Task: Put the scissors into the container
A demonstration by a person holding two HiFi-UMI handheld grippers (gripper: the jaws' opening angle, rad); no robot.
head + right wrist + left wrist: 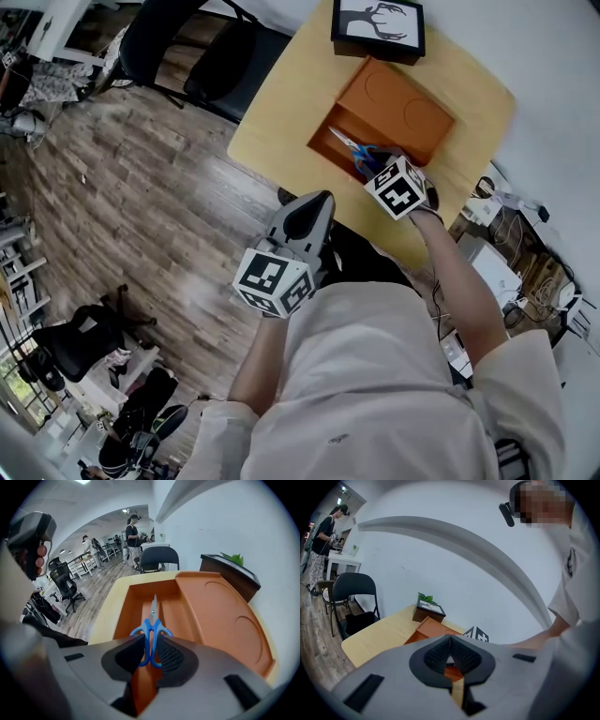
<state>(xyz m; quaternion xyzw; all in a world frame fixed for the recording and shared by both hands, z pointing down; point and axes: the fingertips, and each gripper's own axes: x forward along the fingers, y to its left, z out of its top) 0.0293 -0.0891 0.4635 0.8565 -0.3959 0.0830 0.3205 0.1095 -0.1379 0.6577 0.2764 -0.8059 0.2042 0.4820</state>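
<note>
Where the scissors [349, 142] lie, in the long trough [136, 602] along the left side of the orange container [412, 117], the right tongs [149, 651] pinch their blue handles, and the steel blades point away down the trough's length. The rest of the container is a flat raised deck with two shallow round recesses. The left tongs [450, 651] are pressed together with nothing between them, held off the near table [281, 103] edge, above the floor [141, 187], well apart from the container. The only markings to be read are the black-and-white square patterns on the right cube [398, 187] and the left cube [272, 279], and a black antlered silhouette on white in the dark frame [378, 23]. The frame stands at the table's far edge, just beside the container's far corner, with green leaves behind it in the right gripper view. Bare yellow table top lies open to the left of the trough, out to the rounded left edge. A black chair [225, 56] stands just beyond the far-left edge, and a white wall [525, 37] runs close along the right side.
</note>
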